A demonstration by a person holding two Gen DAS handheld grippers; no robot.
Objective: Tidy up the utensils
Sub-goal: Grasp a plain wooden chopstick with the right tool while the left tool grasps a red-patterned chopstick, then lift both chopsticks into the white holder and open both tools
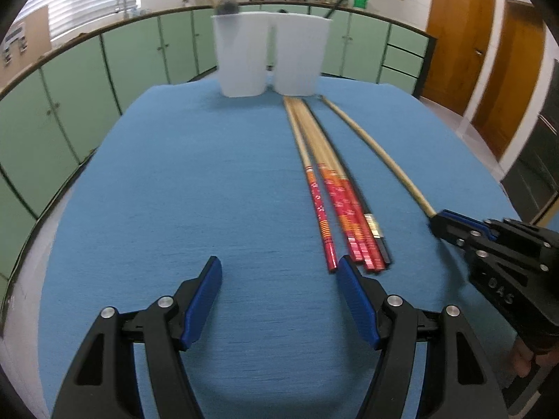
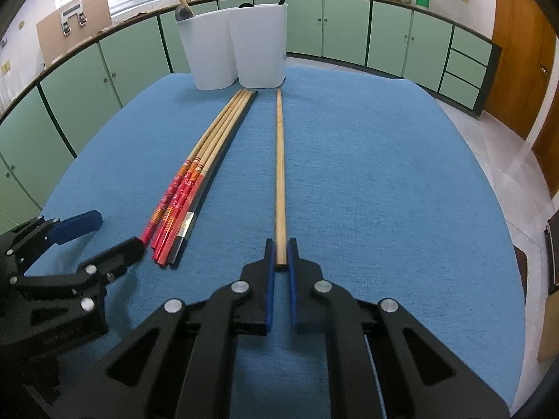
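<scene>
right gripper (image 2: 281, 253) fingers clamped on butt end of plain chopstick (image 2: 279, 160), lying on blue surface (image 2: 384, 174). long axis runs straight at white holder (image 2: 237, 45), tip near its base. light, stiff, slick; end grip likely lets it pivot. left gripper (image 1: 279, 272) fingers apart, empty.

The tablecloth (image 2: 384, 174) is blue. The bundle of chopsticks (image 2: 195, 174) is tan, with red ends marked in orange and white stripes. The single chopstick (image 2: 280, 174) is plain tan. The utensil holder (image 2: 237, 45) is white. The cabinets (image 1: 70, 97) are light green.
</scene>
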